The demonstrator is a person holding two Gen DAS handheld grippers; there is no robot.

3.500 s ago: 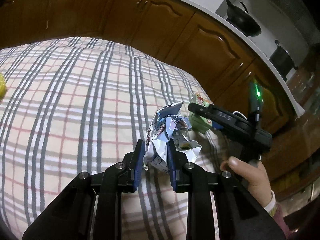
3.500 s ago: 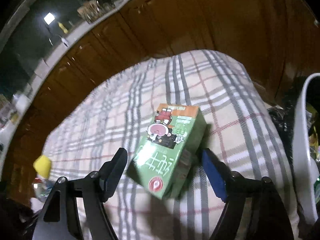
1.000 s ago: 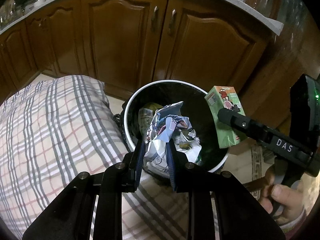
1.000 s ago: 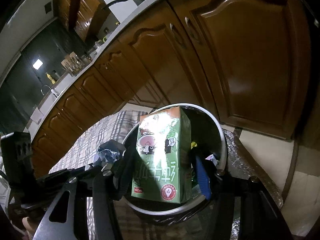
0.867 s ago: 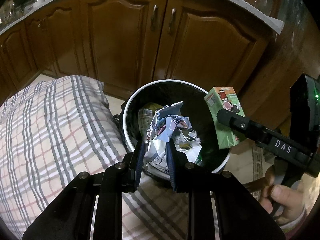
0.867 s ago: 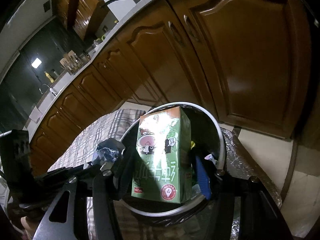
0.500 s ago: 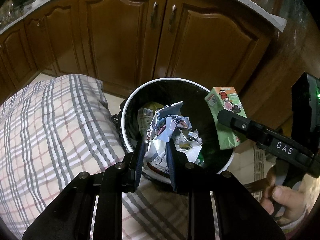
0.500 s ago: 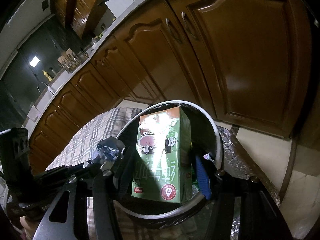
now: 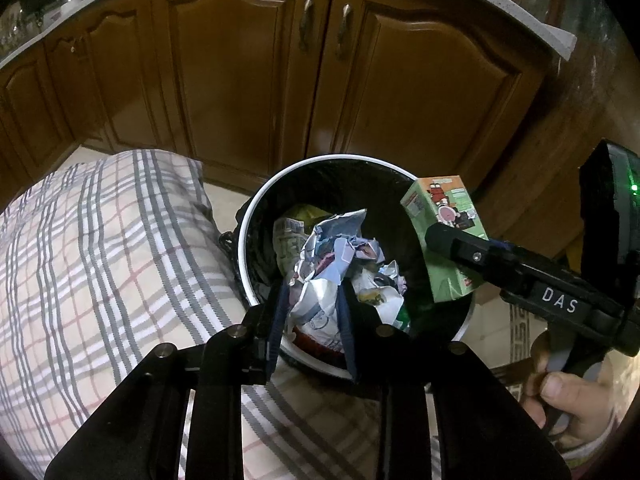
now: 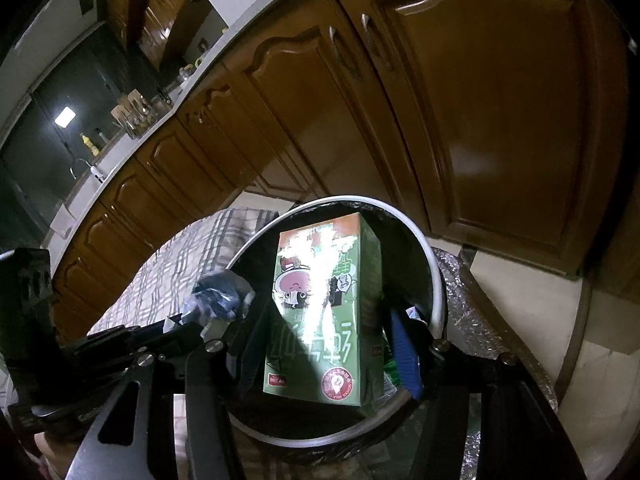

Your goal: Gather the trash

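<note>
Left wrist view: the left gripper (image 9: 312,316) has the crumpled paper wad (image 9: 332,264) between its blue pads; its jaws have just been opening a little, yet the wad sits between them and the pads look to touch its sides. The wad hangs over the mouth of the round trash bin (image 9: 256,216), which has a white rim and a black liner and already holds wrappers and other scraps. To the right of it the right gripper (image 9: 452,248) clamps the green drink carton (image 9: 444,224), upright, over the bin's right side. A hand (image 9: 568,404) holds that gripper's handle at the lower right. The plaid cloth (image 9: 100,264) spreads to the left of the bin, its edge close to the rim.

Right wrist view: the right gripper (image 10: 328,344) grips the green drink carton (image 10: 324,312) by its two sides, above the bin's opening. Dark wooden cabinet doors (image 10: 460,112) stand behind the bin.
</note>
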